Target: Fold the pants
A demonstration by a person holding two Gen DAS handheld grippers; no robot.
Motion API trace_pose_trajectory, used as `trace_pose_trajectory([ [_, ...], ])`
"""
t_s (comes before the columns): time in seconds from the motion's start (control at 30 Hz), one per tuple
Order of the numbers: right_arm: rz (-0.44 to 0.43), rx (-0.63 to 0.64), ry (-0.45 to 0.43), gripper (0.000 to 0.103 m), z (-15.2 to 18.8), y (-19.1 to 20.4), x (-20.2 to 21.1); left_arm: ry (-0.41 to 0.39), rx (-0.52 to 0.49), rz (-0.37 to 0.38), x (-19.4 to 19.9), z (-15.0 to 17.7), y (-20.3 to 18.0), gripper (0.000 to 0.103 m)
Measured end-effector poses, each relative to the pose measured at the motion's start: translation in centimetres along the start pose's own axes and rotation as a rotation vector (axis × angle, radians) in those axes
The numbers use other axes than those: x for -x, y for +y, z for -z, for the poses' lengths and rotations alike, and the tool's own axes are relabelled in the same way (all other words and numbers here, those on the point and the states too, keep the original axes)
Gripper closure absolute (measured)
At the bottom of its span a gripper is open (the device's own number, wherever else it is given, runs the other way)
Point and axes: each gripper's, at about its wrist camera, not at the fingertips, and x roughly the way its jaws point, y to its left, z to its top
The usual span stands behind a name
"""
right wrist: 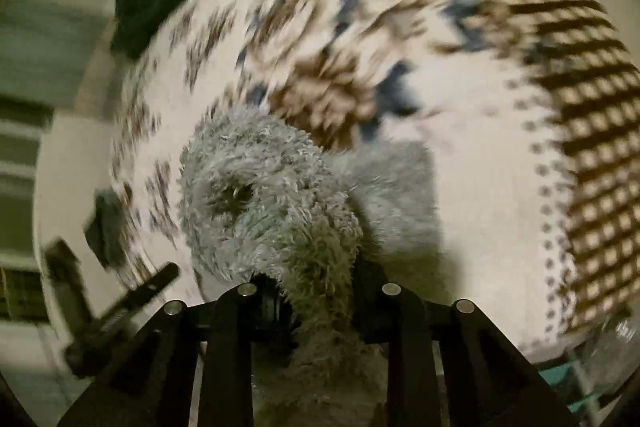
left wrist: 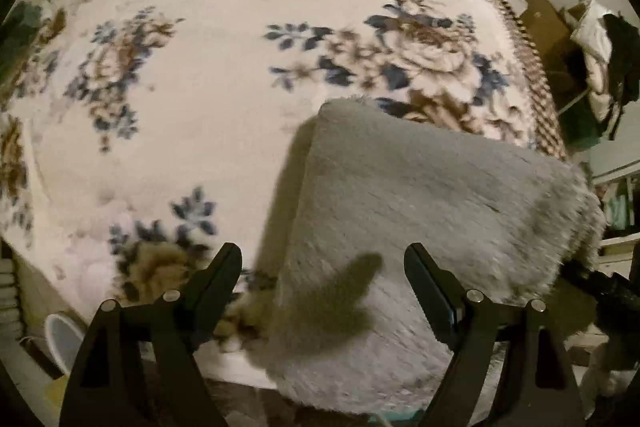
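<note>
Floral blanket (left wrist: 224, 131): cream plush with blue and brown flower sprays, covering the bed across most of both views; a brown-and-cream checked border (left wrist: 536, 83) runs along its right edge. Fluffy grey pants (left wrist: 420, 211): folded into a broad slab lying on the near right part of the blanket, near end reaching toward the bed's edge; in the right wrist view a bunched end of them (right wrist: 276, 195) rises from the gripper. Left gripper (left wrist: 324, 291): fingers spread wide above the pants, pads clear of the fabric, nothing held. Right gripper (right wrist: 320, 303): fingers drawn close and clamped on the grey plush. White cup (left wrist: 64, 339): at the near left, off the bed.
</note>
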Motion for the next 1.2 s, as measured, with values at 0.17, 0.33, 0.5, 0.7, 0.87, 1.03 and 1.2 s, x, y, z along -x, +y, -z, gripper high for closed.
trace_pose_trajectory([
  [0.17, 0.074, -0.215, 0.04, 0.065, -1.2, -7.8, -0.2, 0.051, -0.067, 0.033, -4.0, -0.4, -2.9, 0.02],
  [0.33, 0.318, -0.319, 0.123, 0.047, 0.0, -13.7, -1.2, 0.11, -0.104, 0.057, -7.1, -0.6, -4.6, 0.02],
  [0.5, 0.073, -0.317, 0.038, 0.033, 1.8, -12.4, 1.4, 0.103, -0.126, 0.048, -7.2, -0.3, -5.3, 0.02],
  [0.7, 0.297, -0.236, 0.277, 0.029, 4.3, -13.9, -5.5, 0.102, -0.125, 0.032, -7.7, -0.2, -5.2, 0.018],
  [0.87, 0.248, -0.282, 0.235, 0.029, 4.3, -14.0, -2.7, 0.107, -0.136, 0.046, -6.8, -0.4, -5.8, 0.017],
  [1.03, 0.079, -0.223, 0.042, 0.028, 0.3, -9.6, 2.1, 0.074, -0.115, 0.09, -5.3, -2.2, -6.2, 0.017],
  [1.2, 0.056, -0.101, 0.048, 0.028, -5.1, -6.7, -2.5, 0.046, -0.125, 0.062, -7.4, -6.3, -6.8, 0.017],
])
